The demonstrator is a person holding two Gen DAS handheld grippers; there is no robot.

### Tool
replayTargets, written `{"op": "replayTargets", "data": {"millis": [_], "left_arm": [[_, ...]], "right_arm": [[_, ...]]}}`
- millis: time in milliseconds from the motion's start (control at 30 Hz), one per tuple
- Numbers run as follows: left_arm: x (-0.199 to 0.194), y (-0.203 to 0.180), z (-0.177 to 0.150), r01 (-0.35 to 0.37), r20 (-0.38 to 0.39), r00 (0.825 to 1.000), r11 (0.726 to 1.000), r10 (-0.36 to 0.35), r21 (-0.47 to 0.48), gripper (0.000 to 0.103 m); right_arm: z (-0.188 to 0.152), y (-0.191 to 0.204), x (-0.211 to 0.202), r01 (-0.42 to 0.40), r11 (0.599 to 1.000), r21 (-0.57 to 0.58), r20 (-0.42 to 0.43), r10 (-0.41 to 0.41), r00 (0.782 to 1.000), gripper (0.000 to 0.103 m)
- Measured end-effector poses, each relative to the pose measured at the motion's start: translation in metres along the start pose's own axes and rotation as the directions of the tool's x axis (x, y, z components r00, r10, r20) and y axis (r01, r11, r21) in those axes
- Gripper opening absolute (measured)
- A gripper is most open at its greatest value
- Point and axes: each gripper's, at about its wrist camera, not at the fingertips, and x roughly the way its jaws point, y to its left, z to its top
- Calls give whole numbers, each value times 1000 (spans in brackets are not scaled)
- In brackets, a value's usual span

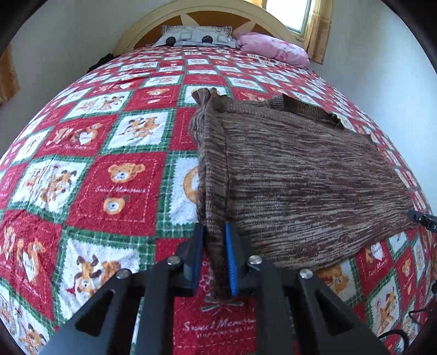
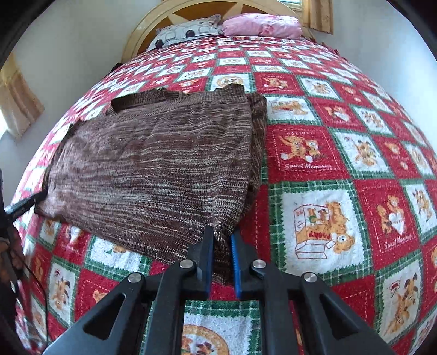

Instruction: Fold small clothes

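Observation:
A brown striped knit garment [image 1: 300,174] lies flat on the red, green and white quilt [image 1: 114,191], with both side edges folded inward. My left gripper [image 1: 214,232] is shut on the garment's near left corner. My right gripper [image 2: 221,236] is shut on the near right corner of the garment [image 2: 153,169]. A dark brown ribbed band [image 2: 136,99] runs along the garment's far edge. The right gripper's tip shows in the left wrist view [image 1: 422,218], and the left gripper's tip in the right wrist view [image 2: 21,206].
The quilt [image 2: 341,163] covers the whole bed. A grey patterned pillow [image 1: 196,37] and a pink pillow [image 1: 273,46] lie at the cream headboard [image 1: 153,24]. A window with yellow curtains [image 1: 319,24] is at the far right. White walls flank the bed.

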Motion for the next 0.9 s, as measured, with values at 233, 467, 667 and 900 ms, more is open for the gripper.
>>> {"op": "replayTargets", "data": {"millis": [233, 467, 667, 900], "left_arm": [[-5, 1, -8, -9, 21, 1000, 1000, 9, -7, 24], [-5, 5, -12, -4, 43, 999, 999, 6, -33, 30], [-11, 6, -18, -16, 53, 998, 999, 18, -38, 50], [-12, 2, -21, -32, 52, 998, 999, 33, -19, 70]], "right_arm": [[14, 24, -34, 80, 996, -35, 142, -74, 987, 24], [21, 59, -8, 39, 991, -125, 118, -24, 993, 66], [-4, 62, 15, 88, 984, -156, 53, -81, 995, 42], [11, 92, -10, 53, 983, -176, 122, -32, 992, 42]]}}
